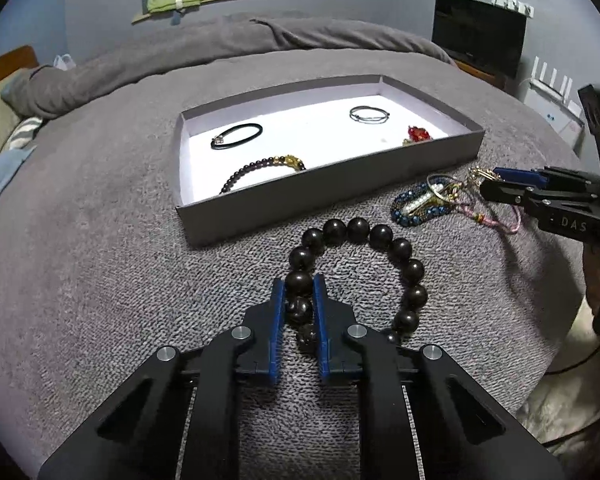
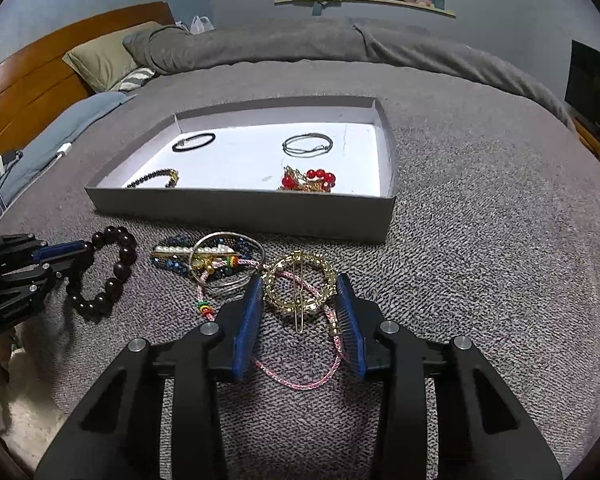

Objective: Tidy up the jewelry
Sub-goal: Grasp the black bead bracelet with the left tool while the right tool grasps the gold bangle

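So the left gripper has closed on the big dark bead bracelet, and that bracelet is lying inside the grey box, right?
Not quite. The left gripper has closed on the dark bead bracelet, but the bracelet lies on the grey blanket in front of the grey box, not inside. The left wrist view shows it.

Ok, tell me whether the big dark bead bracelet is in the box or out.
Out. The dark bead bracelet lies on the grey blanket in front of the box, with the left gripper shut on its beads.

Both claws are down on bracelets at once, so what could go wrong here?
1. The gold chain bangle lies on a pink braided cord; lifting it might drag the cord along.
2. The left gripper pinches one bead of the dark wooden-bead bracelet, which may swing or slip.
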`<state>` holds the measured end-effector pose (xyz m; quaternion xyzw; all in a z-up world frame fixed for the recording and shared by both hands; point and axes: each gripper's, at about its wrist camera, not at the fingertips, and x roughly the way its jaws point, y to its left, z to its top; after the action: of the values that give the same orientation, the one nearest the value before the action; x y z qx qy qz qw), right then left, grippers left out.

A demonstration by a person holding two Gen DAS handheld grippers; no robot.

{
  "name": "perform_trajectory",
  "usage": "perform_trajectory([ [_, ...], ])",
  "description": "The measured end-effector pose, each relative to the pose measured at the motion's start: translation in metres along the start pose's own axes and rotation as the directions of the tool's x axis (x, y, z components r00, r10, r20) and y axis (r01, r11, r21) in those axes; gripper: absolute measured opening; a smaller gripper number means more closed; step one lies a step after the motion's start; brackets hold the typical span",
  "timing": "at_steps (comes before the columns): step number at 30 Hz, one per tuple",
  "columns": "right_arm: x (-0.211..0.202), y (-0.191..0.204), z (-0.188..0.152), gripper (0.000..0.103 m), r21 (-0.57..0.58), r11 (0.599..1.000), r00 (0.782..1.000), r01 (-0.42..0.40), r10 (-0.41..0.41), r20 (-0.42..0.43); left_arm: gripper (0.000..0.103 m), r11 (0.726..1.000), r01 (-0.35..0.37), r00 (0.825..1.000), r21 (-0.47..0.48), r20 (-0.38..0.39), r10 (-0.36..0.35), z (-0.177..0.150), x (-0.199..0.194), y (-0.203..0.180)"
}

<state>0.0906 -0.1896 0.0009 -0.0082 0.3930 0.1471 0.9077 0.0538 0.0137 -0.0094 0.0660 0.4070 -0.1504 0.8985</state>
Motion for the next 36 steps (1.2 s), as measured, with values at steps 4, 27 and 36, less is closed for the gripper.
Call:
perform_trajectory([
  [4, -0.007, 0.0, 0.003, 0.037, -0.003, 1.0, 1.0, -0.005, 0.005, 0.019, 0.015, 1.0, 0.004, 1.0, 0.005, 0.014, -0.004, 0.003, -0.007, 0.001],
  [27, -0.032, -0.006, 0.07, 0.037, 0.013, 1.0, 0.987, -0.018, 0.016, 0.158, 0.015, 0.999, 0.045, 0.972, 0.013, 0.229, -0.047, 0.102, -0.055, 0.028],
  [36, 0.019, -0.005, 0.095, 0.037, 0.016, 1.0, 0.995, 0.025, -0.027, 0.101, 0.015, 0.997, 0.077, 0.975, 0.029, 0.205, -0.082, 0.154, -0.004, 0.017],
])
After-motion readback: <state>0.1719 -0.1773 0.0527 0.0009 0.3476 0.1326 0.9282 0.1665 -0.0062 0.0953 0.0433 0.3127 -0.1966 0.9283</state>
